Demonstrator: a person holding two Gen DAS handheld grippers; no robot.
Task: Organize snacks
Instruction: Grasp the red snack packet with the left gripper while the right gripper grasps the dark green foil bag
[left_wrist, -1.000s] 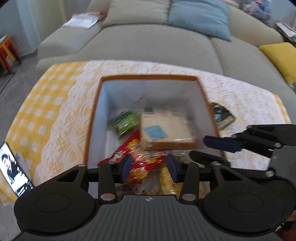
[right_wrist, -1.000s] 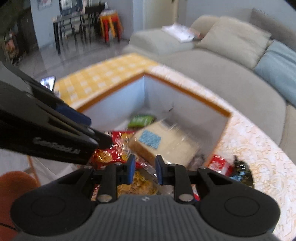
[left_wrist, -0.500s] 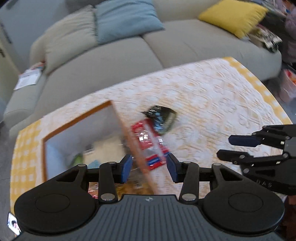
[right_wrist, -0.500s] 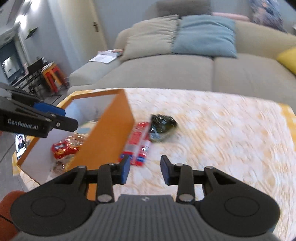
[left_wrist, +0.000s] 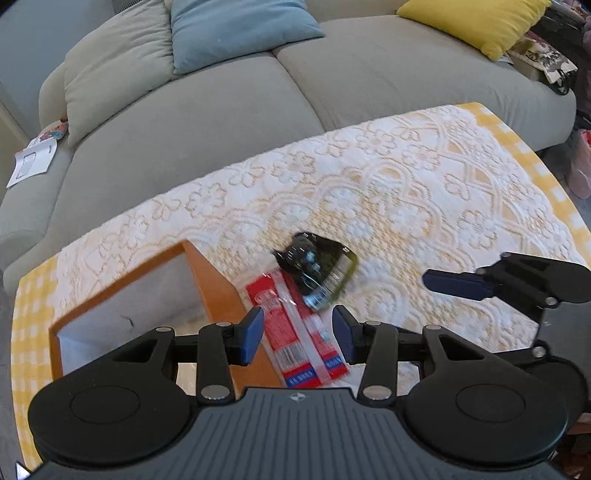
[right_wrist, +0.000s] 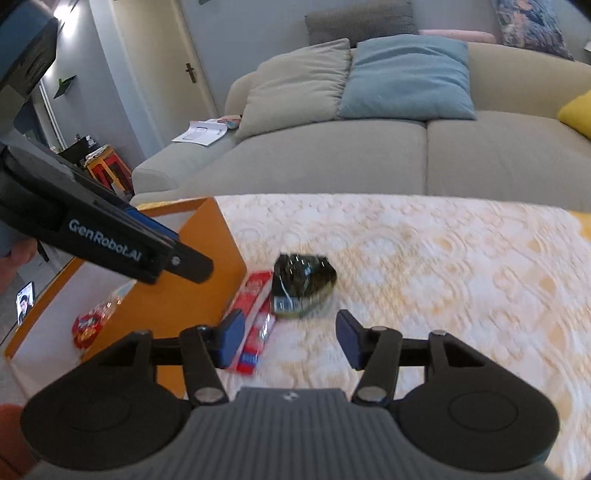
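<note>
A flat red snack packet (left_wrist: 295, 332) lies on the lace tablecloth beside the orange box (left_wrist: 218, 291). A crumpled dark green packet (left_wrist: 317, 269) lies just beyond it. My left gripper (left_wrist: 297, 339) is open and empty, hovering right over the red packet. My right gripper (right_wrist: 288, 338) is open and empty, just short of the dark packet (right_wrist: 301, 282), with the red packet (right_wrist: 255, 317) by its left finger. The box (right_wrist: 192, 291) holds a red snack bag (right_wrist: 86, 326). The right gripper's fingers (left_wrist: 458, 284) show at the left view's right.
The table wears a white lace cloth (left_wrist: 424, 206) over yellow check. A grey sofa (left_wrist: 229, 103) with blue (left_wrist: 236, 29) and yellow (left_wrist: 476, 18) cushions runs behind it. A phone (right_wrist: 24, 301) lies at the far left. The left gripper's arm (right_wrist: 99, 240) crosses the box.
Both grippers swung from over the box's inside to the two packets on the cloth to its right and closed in on them. The right gripper's jaws opened wider.
</note>
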